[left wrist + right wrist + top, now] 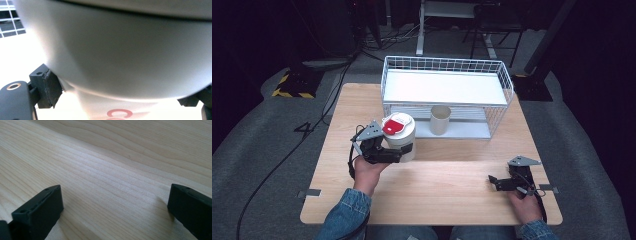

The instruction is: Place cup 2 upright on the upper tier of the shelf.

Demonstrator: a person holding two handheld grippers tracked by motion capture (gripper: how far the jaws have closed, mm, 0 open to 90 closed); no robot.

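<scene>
— Tub (pixel 401 135) with the red-and-white lid: where is it now?

— On the wooden surface (pixel 437 200), just in front of the wire basket (pixel 447 95), clamped at its side by the left tool (pixel 404 150). The right tool (pixel 493 183) rests nearer, jaws spread, empty.

— How should it go?

— I'd keep it upright and lift high enough to clear the basket's rim, steering away from the cup (pixel 440 119) beyond.

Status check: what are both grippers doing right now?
Left gripper shut on white tub. Right gripper open, empty, over table. Wire rack with cup just beyond tub.
</scene>
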